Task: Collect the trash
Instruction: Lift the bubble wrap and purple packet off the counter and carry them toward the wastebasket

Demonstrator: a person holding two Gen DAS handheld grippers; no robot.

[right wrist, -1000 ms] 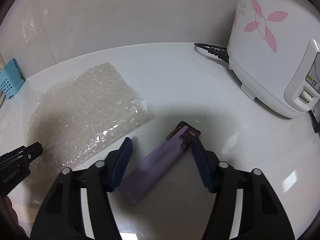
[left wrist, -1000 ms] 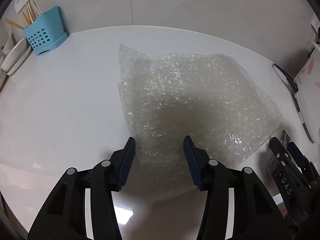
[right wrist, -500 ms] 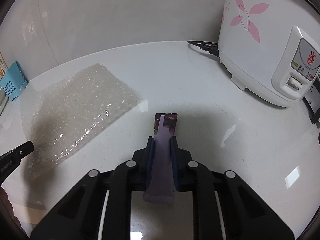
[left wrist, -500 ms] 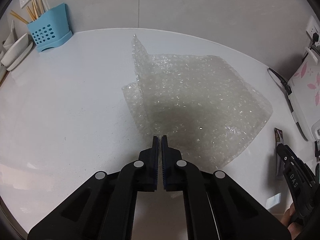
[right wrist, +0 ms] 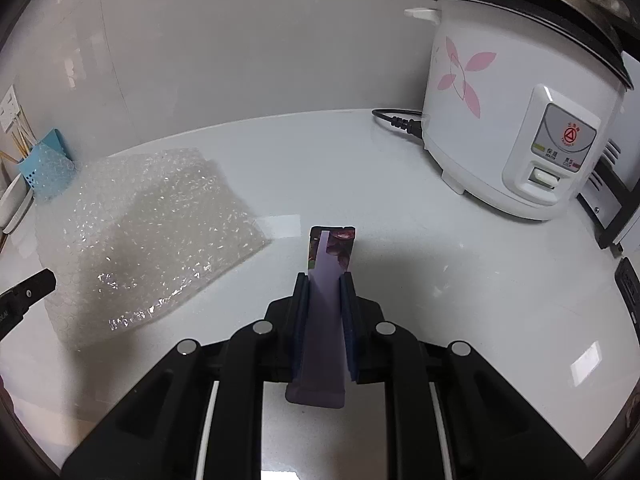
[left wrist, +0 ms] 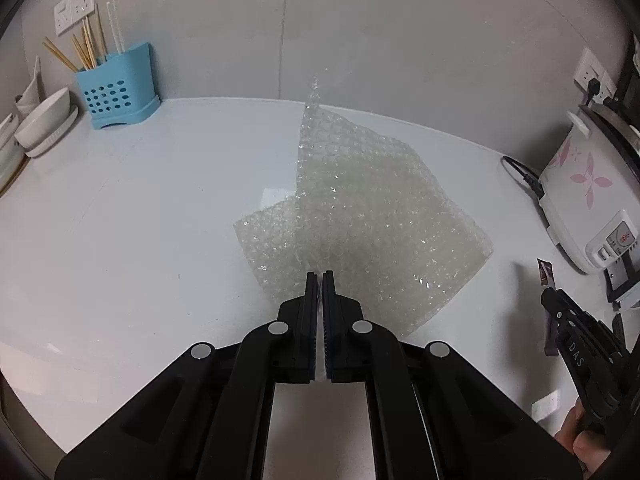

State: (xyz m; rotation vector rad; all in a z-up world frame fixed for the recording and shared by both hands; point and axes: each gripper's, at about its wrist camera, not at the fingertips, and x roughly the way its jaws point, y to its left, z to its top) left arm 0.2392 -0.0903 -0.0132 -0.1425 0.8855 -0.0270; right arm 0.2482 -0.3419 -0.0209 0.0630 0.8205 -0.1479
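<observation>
A clear bubble wrap sheet (left wrist: 372,220) is pinched at its near edge by my left gripper (left wrist: 320,280), which is shut on it and holds it lifted off the white counter (left wrist: 140,220), its far corner standing up. It also shows in the right wrist view (right wrist: 144,236). My right gripper (right wrist: 325,280) is shut on a flat purple wrapper (right wrist: 326,276) and holds it above the counter. The right gripper and the wrapper's tip (left wrist: 545,272) show at the right edge of the left wrist view.
A white rice cooker (right wrist: 516,120) with pink flowers stands at the back right, its black cord (right wrist: 396,122) on the counter. A blue utensil holder (left wrist: 116,92) with chopsticks and white bowls (left wrist: 44,122) stand at the back left. A wall runs behind.
Both grippers closed from open: the left on the bubble wrap, the right on the purple wrapper. Both have since lifted up, raising the bubble wrap and the wrapper off the counter.
</observation>
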